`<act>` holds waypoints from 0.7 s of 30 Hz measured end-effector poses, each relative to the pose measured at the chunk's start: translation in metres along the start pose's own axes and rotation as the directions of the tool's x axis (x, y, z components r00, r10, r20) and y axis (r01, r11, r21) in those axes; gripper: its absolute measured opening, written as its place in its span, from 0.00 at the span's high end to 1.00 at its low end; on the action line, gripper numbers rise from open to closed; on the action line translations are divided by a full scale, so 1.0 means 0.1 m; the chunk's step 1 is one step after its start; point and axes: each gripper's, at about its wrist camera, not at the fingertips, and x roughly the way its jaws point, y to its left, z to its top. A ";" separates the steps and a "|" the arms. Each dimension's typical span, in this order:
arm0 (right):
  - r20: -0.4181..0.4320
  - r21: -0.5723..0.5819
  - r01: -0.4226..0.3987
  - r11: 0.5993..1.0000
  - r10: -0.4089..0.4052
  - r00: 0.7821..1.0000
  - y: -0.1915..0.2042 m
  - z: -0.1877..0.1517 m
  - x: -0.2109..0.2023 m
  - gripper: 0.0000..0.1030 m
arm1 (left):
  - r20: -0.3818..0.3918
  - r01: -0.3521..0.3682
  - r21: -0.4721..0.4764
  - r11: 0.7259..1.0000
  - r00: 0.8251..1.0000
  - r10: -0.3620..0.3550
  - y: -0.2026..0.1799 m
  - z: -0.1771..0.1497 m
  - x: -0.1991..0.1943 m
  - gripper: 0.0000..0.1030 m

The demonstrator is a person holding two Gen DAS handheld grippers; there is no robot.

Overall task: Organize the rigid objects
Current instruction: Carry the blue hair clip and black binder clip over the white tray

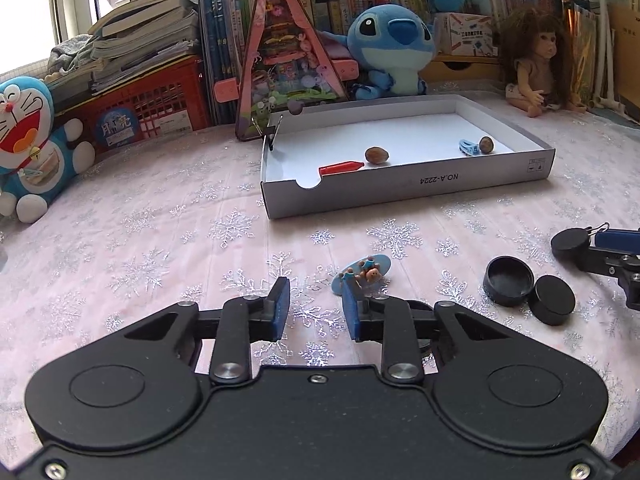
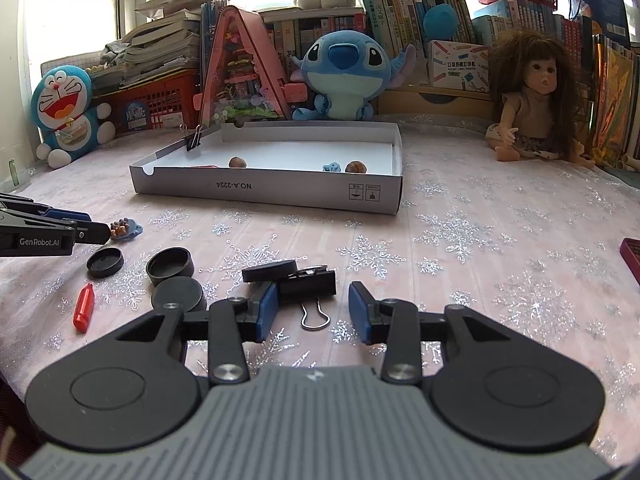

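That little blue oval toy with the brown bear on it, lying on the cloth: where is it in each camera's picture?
Left wrist view: the blue oval bear toy lies low in the middle, just past the left gripper's right fingertip.
Right wrist view: it lies at the left edge, at the tip of the left gripper reaching in.
Shared landmark: the white cardboard tray marked NO.A-2224, behind it in both.

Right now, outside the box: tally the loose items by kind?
Black caps: 4
Red crayon: 1
Binder clip: 1
Blue charm: 1
Total: 7
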 end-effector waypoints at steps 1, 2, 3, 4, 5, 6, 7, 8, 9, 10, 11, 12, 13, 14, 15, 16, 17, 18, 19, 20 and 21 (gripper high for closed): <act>0.001 0.001 0.000 1.000 0.000 1.000 0.00 0.00 0.00 0.46 | 0.002 0.008 -0.007 1.000 1.000 -0.008 0.00 0.00 0.00 0.74; 0.001 0.002 0.001 1.000 -0.001 1.000 0.00 0.00 0.00 0.46 | 0.005 0.017 -0.016 1.000 1.000 -0.017 0.00 0.01 -0.01 0.73; 0.003 0.005 0.002 1.000 -0.002 1.000 0.00 0.00 0.00 0.46 | 0.008 0.025 -0.025 0.999 1.000 -0.024 -0.01 0.01 -0.02 0.73; 0.005 0.008 0.004 1.000 -0.004 1.000 0.00 0.00 0.00 0.46 | 0.013 0.033 -0.036 0.999 0.999 -0.033 -0.02 0.02 -0.03 0.73; 0.008 0.010 0.006 1.000 -0.006 1.000 0.00 0.00 0.00 0.46 | 0.018 0.043 -0.045 0.998 0.999 -0.042 -0.03 0.03 -0.04 0.70; 0.009 0.011 0.007 1.000 -0.007 1.000 0.00 0.00 0.00 0.46 | 0.019 0.050 -0.053 0.997 0.999 -0.049 -0.05 0.03 -0.04 0.63; 0.011 0.010 0.009 1.000 -0.009 1.000 0.01 0.00 -0.01 0.46 | 0.020 0.057 -0.065 0.996 0.998 -0.056 -0.07 0.04 -0.04 0.59; 0.013 0.008 0.010 1.000 -0.011 1.000 0.02 -0.01 -0.01 0.46 | 0.022 0.061 -0.076 0.995 0.998 -0.059 -0.09 0.05 -0.03 0.56; 0.015 0.004 0.011 1.000 -0.011 1.000 0.02 -0.01 -0.01 0.46 | 0.022 0.063 -0.086 0.994 0.998 -0.061 -0.11 0.05 -0.03 0.55; 0.016 0.001 0.012 1.000 -0.012 1.000 0.03 -0.01 -0.01 0.46 | 0.020 0.062 -0.098 0.993 0.998 -0.061 -0.13 0.06 -0.01 0.54; 0.018 -0.002 0.014 1.000 -0.014 1.000 0.04 -0.01 -0.01 0.46 | 0.016 0.058 -0.110 0.992 0.998 -0.057 -0.14 0.06 0.00 0.52; 0.020 -0.003 0.016 1.000 -0.016 1.000 0.05 -0.01 -0.01 0.46 | 0.010 0.051 -0.127 0.991 0.999 -0.050 -0.15 0.07 0.02 0.51; 0.022 -0.005 0.017 1.000 -0.017 1.000 0.06 -0.01 -0.01 0.46 | 0.002 0.044 -0.149 0.988 0.999 -0.044 -0.15 0.08 0.05 0.51; 0.024 -0.005 0.018 1.000 -0.018 1.000 0.06 -0.01 -0.02 0.46 | -0.003 0.042 -0.166 0.985 0.999 -0.044 -0.16 0.08 0.07 0.51; 0.026 -0.004 0.019 1.000 -0.019 0.999 0.06 -0.01 -0.02 0.46 | -0.008 0.044 -0.186 0.981 0.999 -0.046 -0.15 0.09 0.10 0.51; 0.027 -0.003 0.019 1.000 -0.019 0.999 0.06 -0.01 -0.02 0.46 | -0.012 0.046 -0.203 0.978 0.999 -0.049 -0.15 0.09 0.12 0.52; 0.028 -0.001 0.020 1.000 -0.020 0.999 0.06 -0.02 -0.02 0.46 | -0.016 0.045 -0.215 0.976 0.999 -0.049 -0.15 0.09 0.14 0.52; 0.028 0.002 0.022 1.000 -0.022 0.999 0.06 -0.02 -0.02 0.46 | -0.018 0.042 -0.221 0.974 0.999 -0.047 -0.16 0.09 0.16 0.54; 0.030 0.006 0.025 1.000 -0.025 0.999 0.06 -0.02 -0.02 0.46 | -0.018 0.038 -0.221 0.975 0.999 -0.043 -0.16 0.09 0.17 0.55; 0.031 0.011 0.026 1.000 -0.027 0.999 0.06 -0.02 -0.02 0.46 | -0.017 0.034 -0.220 0.975 0.999 -0.038 -0.17 0.09 0.18 0.55; 0.030 0.015 0.028 1.000 -0.028 0.999 0.06 -0.02 -0.01 0.46 | -0.016 0.032 -0.219 0.975 0.999 -0.037 -0.17 0.09 0.19 0.55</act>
